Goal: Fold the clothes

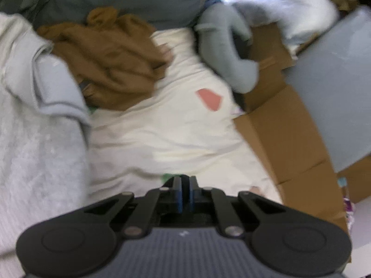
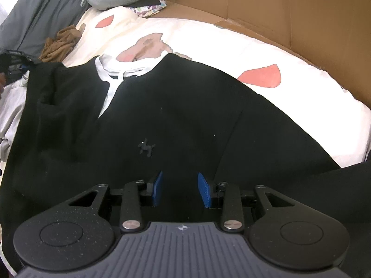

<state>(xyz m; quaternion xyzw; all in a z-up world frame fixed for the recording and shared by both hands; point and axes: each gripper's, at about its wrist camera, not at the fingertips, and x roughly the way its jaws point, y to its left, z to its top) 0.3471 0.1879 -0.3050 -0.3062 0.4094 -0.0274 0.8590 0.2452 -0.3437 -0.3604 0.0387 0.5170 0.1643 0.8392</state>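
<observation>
Under the right gripper (image 2: 180,190) lies the black garment (image 2: 162,120), spread over a white bedcover with pink patches (image 2: 259,75); its white collar (image 2: 116,69) points away from the camera. The jaws stand partly apart just above the dark cloth, nothing pinched between the blue pads (image 2: 158,188). The step in hand looks like taking up the near hem to start a fold, and doing it well would mean lowering until both pads straddle a single ridge of fabric, closing fully, then carrying the edge toward the collar without dragging the layers beneath. The left gripper (image 1: 184,194) has its jaws drawn together; whether a thin fold of the pale cover is caught between them I cannot tell, since that view is blurred. Farther off in the left view lie a grey towel-like cloth (image 1: 41,125), a crumpled brown garment (image 1: 109,58) and a grey neck pillow (image 1: 231,53), with a cardboard box wall (image 2: 289,11) behind. The black garment's near hem and left sleeve are cut off by the gripper body and frame edge.
</observation>
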